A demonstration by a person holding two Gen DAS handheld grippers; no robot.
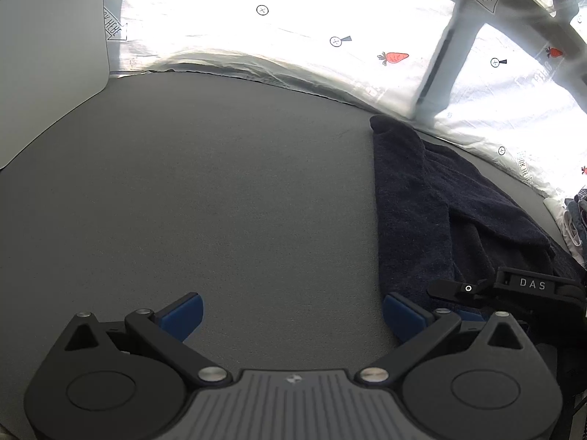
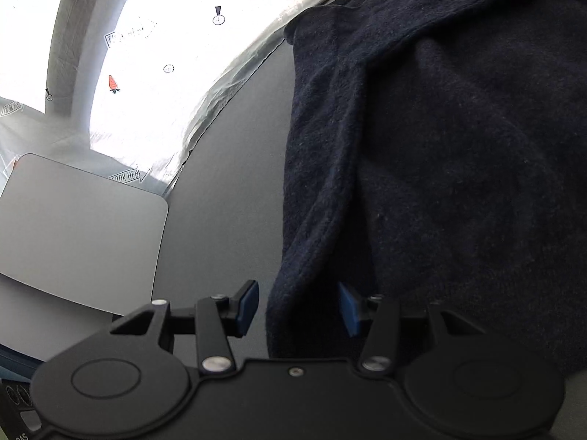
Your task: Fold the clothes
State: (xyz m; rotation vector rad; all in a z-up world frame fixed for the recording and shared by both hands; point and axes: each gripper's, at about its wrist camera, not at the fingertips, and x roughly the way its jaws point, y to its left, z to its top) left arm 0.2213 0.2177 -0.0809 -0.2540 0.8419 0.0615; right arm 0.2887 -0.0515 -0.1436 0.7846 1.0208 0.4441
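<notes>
A dark navy knit garment [image 1: 433, 212] lies on the dark grey table mat [image 1: 220, 190], at the right of the left wrist view, with a sleeve stretched toward the far edge. My left gripper [image 1: 291, 315] is open and empty over bare mat, its right finger next to the garment's near edge. The right gripper's body [image 1: 513, 288] shows at the right, low over the garment. In the right wrist view the garment [image 2: 440, 146] fills the right half. My right gripper [image 2: 299, 308] is open, its jaws standing on either side of the garment's folded left edge.
A white sheet printed with carrots and arrows [image 1: 293, 18] hangs behind the table. A light grey board [image 2: 80, 227] lies on the mat's left side. A pile of other clothes [image 1: 576, 220] sits at the far right edge. A grey post [image 1: 447, 58] stands behind.
</notes>
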